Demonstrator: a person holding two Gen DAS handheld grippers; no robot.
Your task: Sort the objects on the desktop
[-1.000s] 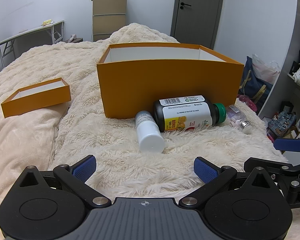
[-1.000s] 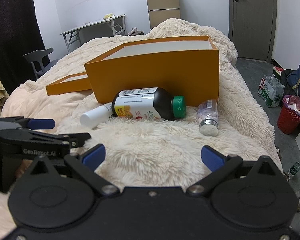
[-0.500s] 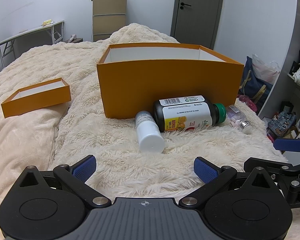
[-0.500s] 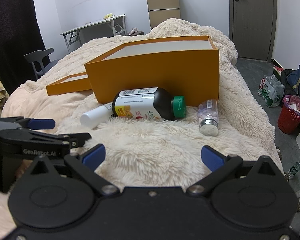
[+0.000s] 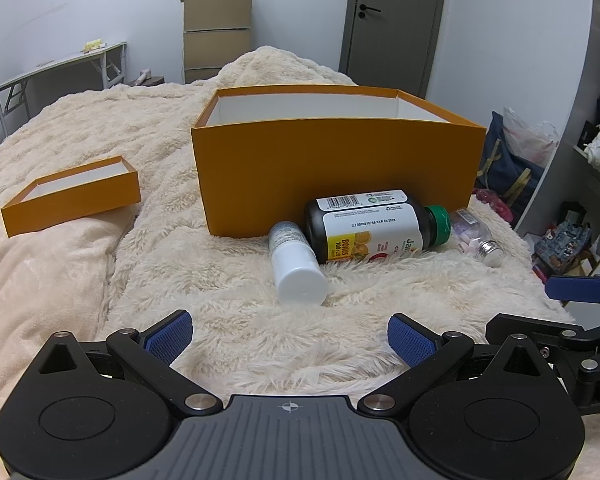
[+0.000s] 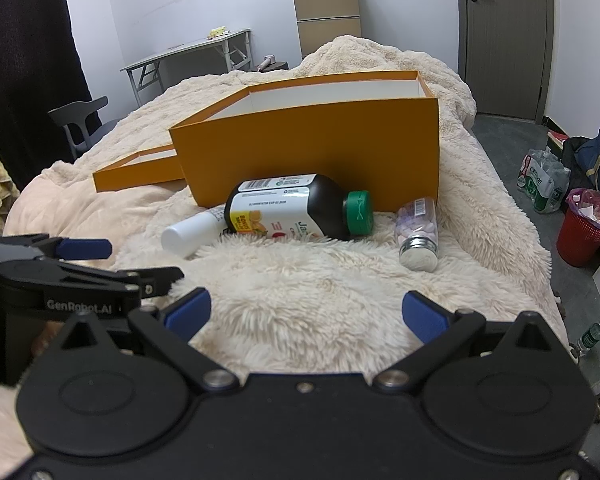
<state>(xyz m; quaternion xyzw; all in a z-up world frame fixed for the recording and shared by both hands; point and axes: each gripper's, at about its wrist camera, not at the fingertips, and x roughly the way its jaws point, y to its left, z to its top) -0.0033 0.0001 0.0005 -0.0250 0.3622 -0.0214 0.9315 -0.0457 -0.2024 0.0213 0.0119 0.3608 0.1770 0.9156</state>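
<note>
Three bottles by my box (image 5: 336,172)
My left gripper (image 5: 288,338) and right gripper (image 6: 306,314) hover over the bed (image 5: 228,280); fingers apart, empty.

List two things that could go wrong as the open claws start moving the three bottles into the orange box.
1. All three bottles lie on their sides on soft fluffy bedding. The white bottle and the clear pill vial could roll or sink away as a claw closes.
2. The dark bottle touches the white bottle and lies close against the orange box, so the left claw or right claw may nudge a neighbour.
</note>
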